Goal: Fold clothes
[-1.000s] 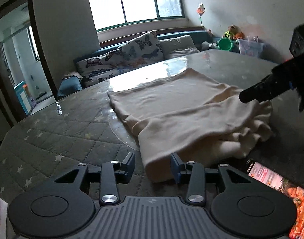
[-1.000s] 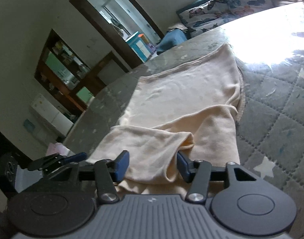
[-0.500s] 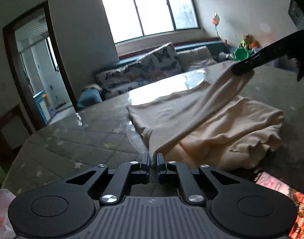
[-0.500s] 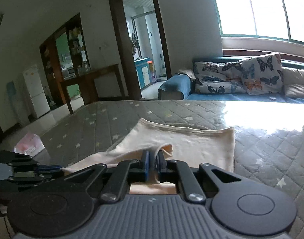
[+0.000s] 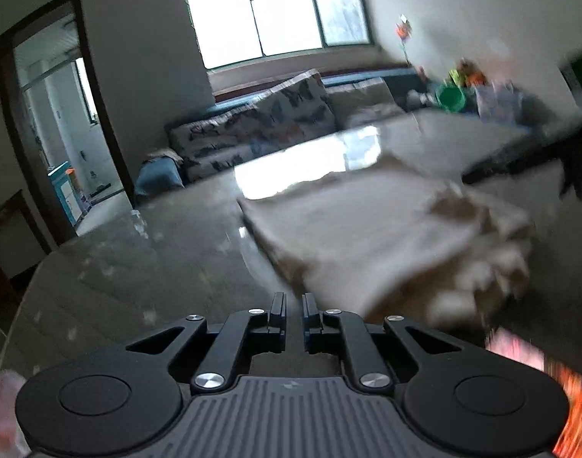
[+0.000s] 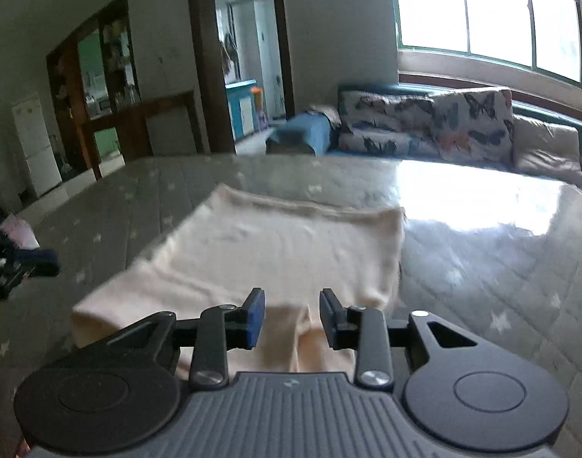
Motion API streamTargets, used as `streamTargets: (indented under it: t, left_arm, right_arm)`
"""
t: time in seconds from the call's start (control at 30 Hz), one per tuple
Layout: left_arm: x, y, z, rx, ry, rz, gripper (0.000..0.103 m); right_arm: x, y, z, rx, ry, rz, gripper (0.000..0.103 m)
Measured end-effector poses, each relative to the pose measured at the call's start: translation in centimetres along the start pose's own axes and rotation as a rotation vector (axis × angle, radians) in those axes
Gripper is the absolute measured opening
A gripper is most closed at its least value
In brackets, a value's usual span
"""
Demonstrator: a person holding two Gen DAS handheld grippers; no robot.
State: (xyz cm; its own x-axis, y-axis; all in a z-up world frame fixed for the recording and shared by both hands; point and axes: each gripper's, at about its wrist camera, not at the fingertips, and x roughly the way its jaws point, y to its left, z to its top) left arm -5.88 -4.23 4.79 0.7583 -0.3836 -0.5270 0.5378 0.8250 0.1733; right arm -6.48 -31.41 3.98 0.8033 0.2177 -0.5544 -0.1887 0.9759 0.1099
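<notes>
A quilted grey mattress [image 6: 501, 267] with pale stars fills the room's middle. On it lies the cream garment [image 6: 291, 244], partly folded, its near edge bunched in layers (blurred in the left view). The right gripper [image 6: 292, 315] hangs over that near edge; its jaws have just been opening and stand apart, pressing nothing. The left gripper [image 5: 294, 311] is pressed nearly together, empty, beside the garment's corner.

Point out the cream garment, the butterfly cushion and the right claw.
cream garment [image 6: 291, 240]: right wrist view, flat middle of the folded top layer.
butterfly cushion [image 6: 470, 129]: right wrist view, patterned front face.
right claw [image 6: 292, 315]: right wrist view, the gap midway between its fingertips.
</notes>
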Motion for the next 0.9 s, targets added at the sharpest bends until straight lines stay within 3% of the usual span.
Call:
streamTargets:
  t: [0.17, 0.23, 0.37, 0.43, 0.6, 0.77, 0.9]
  left_arm:
    - [5.5, 0.2, 2.8, -0.097, 0.042, -0.054, 0.010]
    - [7.8, -0.1, 3.0, -0.099, 0.070, -0.074, 0.010]
    - [10.8, 0.0, 1.7, -0.092, 0.140, -0.046, 0.011]
    - [10.2, 0.8, 1.2, -0.107, 0.124, -0.050, 0.011]
    - [8.6, 1.7, 1.3, -0.071, 0.111, 0.050, 0.012]
    - [7.0, -0.8, 1.7, -0.009, 0.054, -0.043, 0.013]
    - [7.4, -3.2, 0.4, 0.106, 0.090, -0.051, 0.014]
  right_arm:
    - [3.3, 0.7, 0.0, 0.014, 0.031, 0.026, 0.031]
    - [4.1, 1.0, -0.7, 0.002, 0.050, 0.013, 0.031]
    - [4.9, 0.7, -2.0, -0.017, 0.078, -0.003, 0.031]
    - [4.7, 0.4, -2.1, -0.018, 0.079, 0.009, 0.031]
    - [3.6, 0.0, -1.9, -0.003, 0.054, 0.016, 0.034]
    - [3.4, 0.5, -3.1, -0.029, 0.078, 0.022, 0.038]
    - [2.1, 1.1, -3.7, -0.085, 0.078, 0.003, 0.042]
